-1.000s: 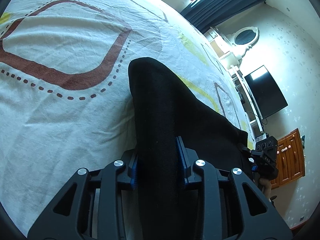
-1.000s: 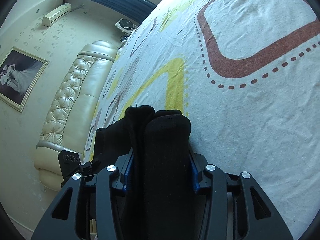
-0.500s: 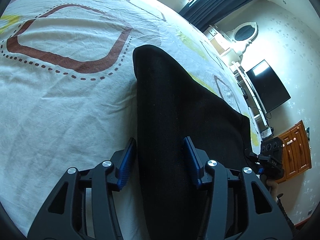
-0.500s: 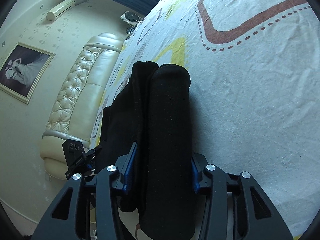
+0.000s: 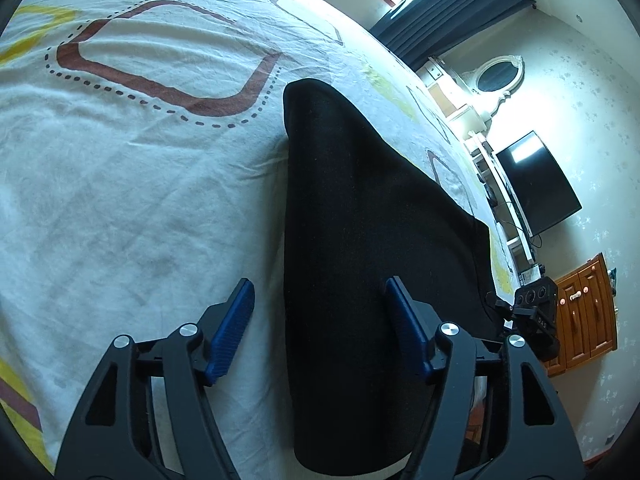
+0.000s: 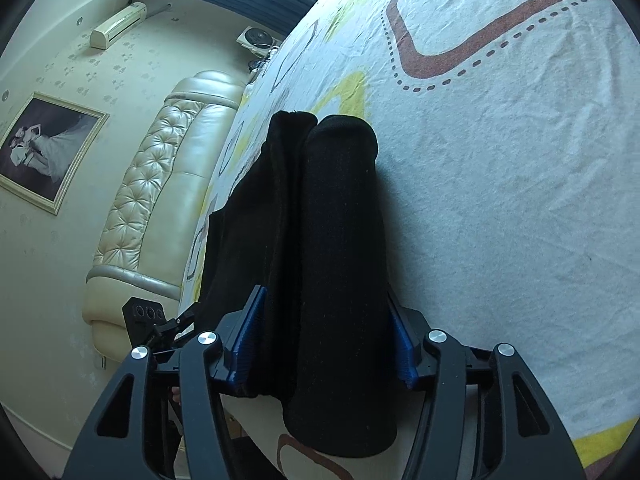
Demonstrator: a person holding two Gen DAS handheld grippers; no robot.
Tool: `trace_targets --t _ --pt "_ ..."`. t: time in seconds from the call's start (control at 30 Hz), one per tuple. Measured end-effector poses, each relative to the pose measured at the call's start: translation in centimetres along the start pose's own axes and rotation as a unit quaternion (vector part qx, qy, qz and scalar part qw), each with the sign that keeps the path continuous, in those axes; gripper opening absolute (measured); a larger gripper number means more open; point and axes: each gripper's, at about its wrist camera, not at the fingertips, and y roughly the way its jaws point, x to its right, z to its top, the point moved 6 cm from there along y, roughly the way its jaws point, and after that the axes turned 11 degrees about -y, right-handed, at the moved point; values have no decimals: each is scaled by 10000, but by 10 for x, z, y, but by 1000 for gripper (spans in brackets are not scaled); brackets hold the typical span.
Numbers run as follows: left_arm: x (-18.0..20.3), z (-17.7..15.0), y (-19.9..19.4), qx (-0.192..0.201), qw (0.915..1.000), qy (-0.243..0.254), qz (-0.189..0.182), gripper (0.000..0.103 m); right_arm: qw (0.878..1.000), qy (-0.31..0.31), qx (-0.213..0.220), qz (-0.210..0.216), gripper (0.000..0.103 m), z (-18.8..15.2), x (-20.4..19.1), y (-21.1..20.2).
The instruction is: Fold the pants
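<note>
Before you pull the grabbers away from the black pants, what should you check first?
1. Left gripper clear of the black folded pants: ok, its jaws are opening, with a gap at the left blue pad.
2. Right gripper clear: not ok, its jaws are opening, but cloth still fills the space between them.
3. Pants resting on the white patterned bedsheet: ok.
4. Fold tidy: cannot tell, two rounded rolls show in the right view.
5. Cloth snagged on pads: cannot tell.

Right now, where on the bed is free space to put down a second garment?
The bedsheet is bare beyond the black pants, around the brown outlined shape. It is crowded near both opening grippers, left gripper and right gripper, which straddle the pants.
</note>
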Motion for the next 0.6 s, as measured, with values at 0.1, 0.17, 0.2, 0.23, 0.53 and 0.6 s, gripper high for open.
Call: trace_targets --t 0.1,0.17,0.2,0.23,0.53,0.6 --pt "-5 -6 -4 3 9998 -215 -22 81 10000 -51 -3 -22 68 -8 -4 -7" --pt "-7 -11 -6 28 9996 -271 15 91 9999 -89 17 -81 73 -16 -5 -14" --pt "-6 -15 -8 42 9997 -241 74 92 9998 -114 10 -136 74 -20 -6 -17" --pt "-5 -19 -8 50 9997 -178 188 93 9997 -143 9 -205 75 -23 -7 -19" --pt "12 -57 -28 368 9898 310 1345 100 9848 -693 -246 -1573 86 -56 -27 -35" --pt "16 -67 -36 416 9868 309 1534 100 9730 -926 -359 -2083 86 -62 -35 -36"
